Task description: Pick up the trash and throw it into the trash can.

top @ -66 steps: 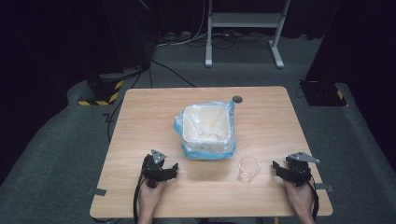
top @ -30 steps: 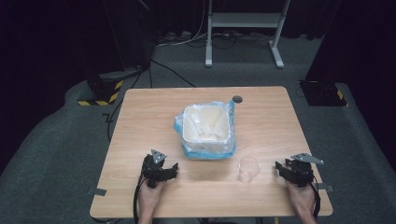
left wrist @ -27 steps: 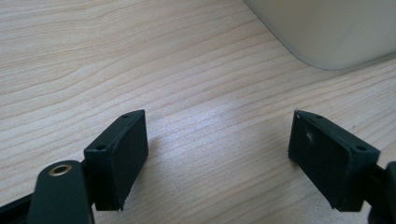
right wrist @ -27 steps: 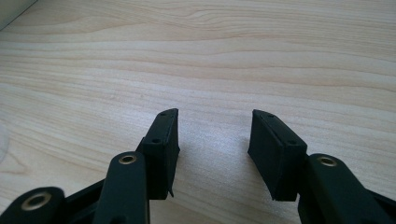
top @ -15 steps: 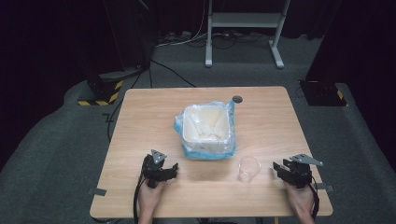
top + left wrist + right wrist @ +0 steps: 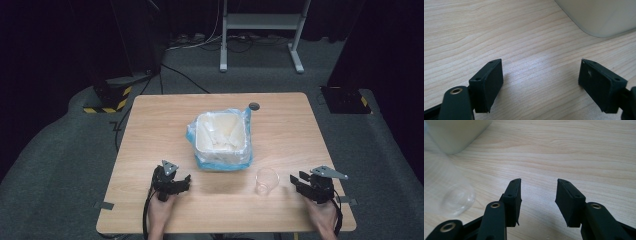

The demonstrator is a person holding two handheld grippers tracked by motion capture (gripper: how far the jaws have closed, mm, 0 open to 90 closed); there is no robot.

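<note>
High view: one clear plastic cup [image 6: 267, 180] stands upright on the counter [image 6: 150, 125] at about 5 o'clock from the single white tub [image 6: 222, 132], which sits centred in a blue plastic bag [image 6: 220, 162]. Right gripper [image 6: 301, 182] lies just beside the cup at its 3 o'clock, jaws released, empty. Left gripper [image 6: 186, 181] at the tub's 7 o'clock, jaws spread wide, empty. Judgement: cup light, thin-walled, slippery, easily crushed; grip gently across mid-wall. One small dark disc [image 6: 254, 106] at the tub's 1 o'clock.

Looked like a lab or recording studio. Dark curtained surround, wooden table [image 6: 150, 130] mid-frame. Cables [image 6: 200, 42] and metal stand [image 6: 260, 30] at top.
</note>
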